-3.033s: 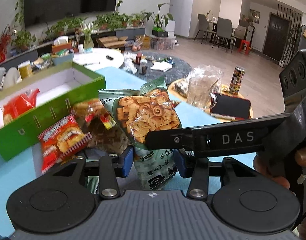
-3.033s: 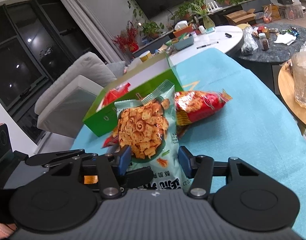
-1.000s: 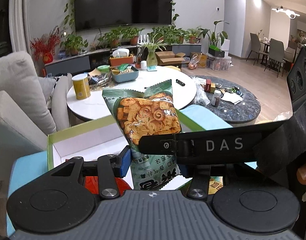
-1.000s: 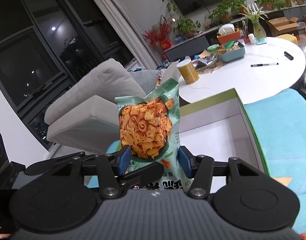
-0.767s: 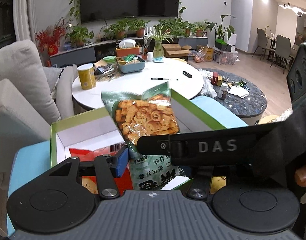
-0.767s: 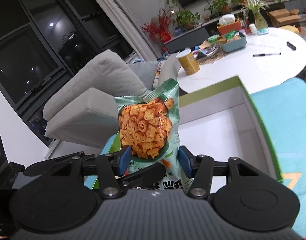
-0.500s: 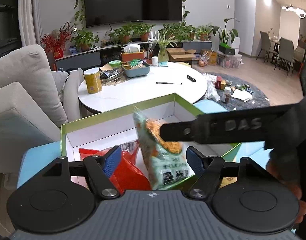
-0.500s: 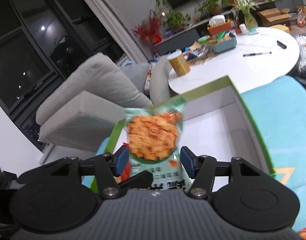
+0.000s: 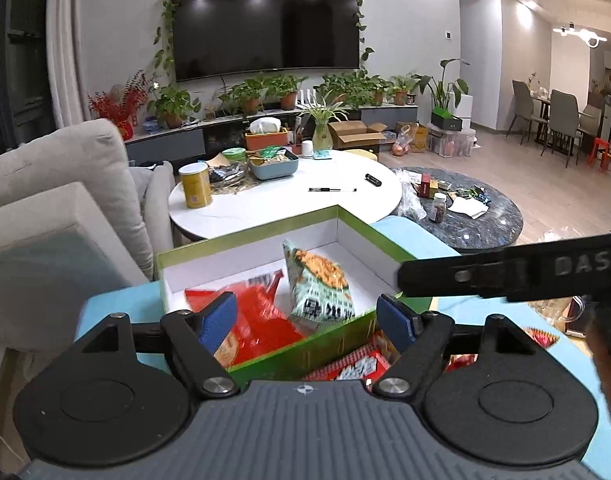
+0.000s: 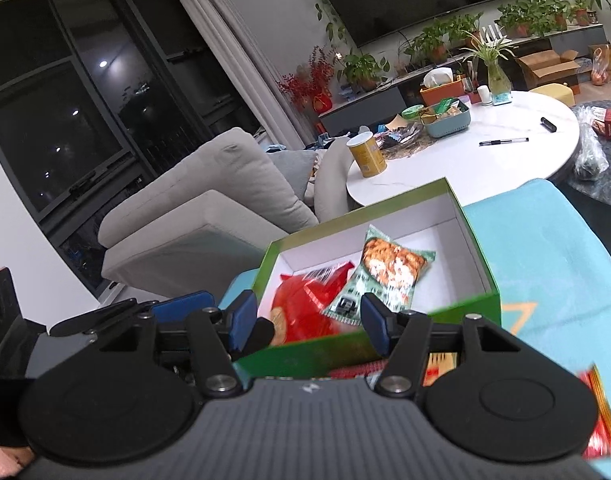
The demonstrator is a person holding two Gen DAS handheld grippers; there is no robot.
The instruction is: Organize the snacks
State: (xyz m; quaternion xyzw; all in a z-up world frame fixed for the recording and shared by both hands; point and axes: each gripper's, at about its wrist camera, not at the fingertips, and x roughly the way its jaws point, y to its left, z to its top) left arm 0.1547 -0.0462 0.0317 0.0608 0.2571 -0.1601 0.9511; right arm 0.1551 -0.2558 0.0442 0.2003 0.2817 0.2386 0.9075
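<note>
Snack packs [image 10: 385, 276]: two inside green box [image 10: 481, 248].

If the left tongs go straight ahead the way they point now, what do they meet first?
Probably the near green wall of the box, which lies between the opening left tongs. Just beyond it sit the red packet and the green packet. Depth is unclear.

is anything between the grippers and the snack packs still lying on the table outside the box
Yes: the near wall of the green box stands just ahead of both the left gripper and right gripper, whose jaws hold nothing. The remaining red packs lie below the fingers, partly hidden by the grippers' bodies.
</note>
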